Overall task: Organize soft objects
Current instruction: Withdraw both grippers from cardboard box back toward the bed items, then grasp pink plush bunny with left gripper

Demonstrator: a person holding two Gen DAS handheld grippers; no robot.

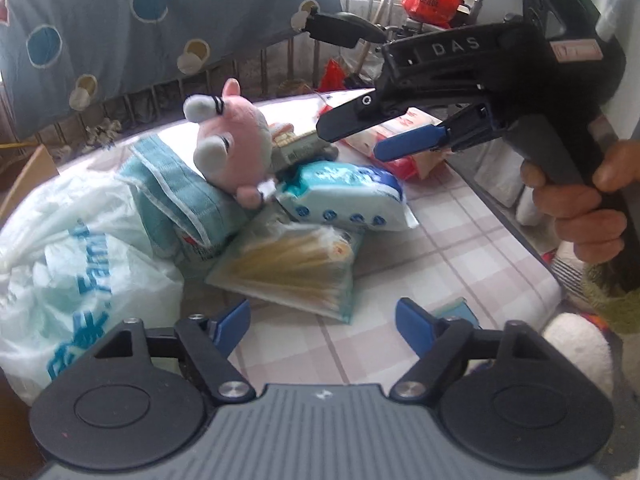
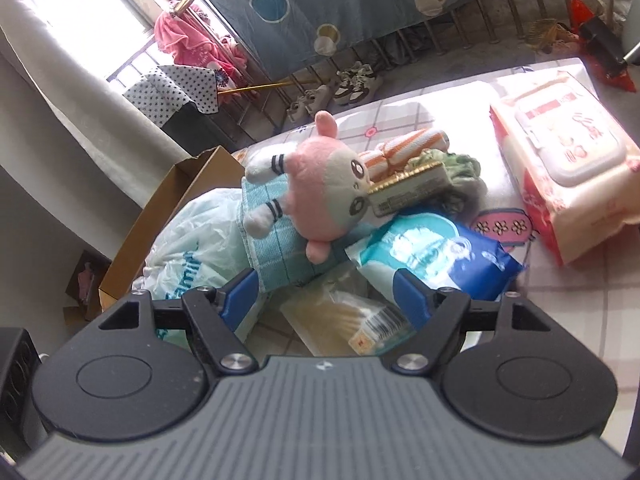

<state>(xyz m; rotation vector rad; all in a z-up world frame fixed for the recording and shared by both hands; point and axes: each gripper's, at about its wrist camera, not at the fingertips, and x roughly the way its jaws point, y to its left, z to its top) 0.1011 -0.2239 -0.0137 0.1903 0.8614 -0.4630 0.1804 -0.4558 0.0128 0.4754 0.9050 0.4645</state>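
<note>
A pink and grey plush toy [image 1: 232, 140] lies on a folded teal towel [image 1: 180, 196], also in the right wrist view [image 2: 320, 184]. A blue tissue pack [image 1: 344, 196] and a clear bag of cotton swabs [image 1: 296, 264] lie beside it. My left gripper [image 1: 322, 324] is open and empty, low over the checked tablecloth [image 1: 460, 248]. My right gripper [image 1: 360, 136] hovers open above the tissue pack, right of the plush; in its own view it [image 2: 326, 296] is open over the swab bag [image 2: 352, 320].
A white plastic bag [image 1: 60, 272] sits left. A red-and-white wipes pack [image 2: 568, 168] lies right, a striped orange cloth [image 2: 404, 144] and a small gold-edged pack [image 2: 408, 188] behind the plush. A cardboard box [image 2: 160, 216] stands off the table's left edge.
</note>
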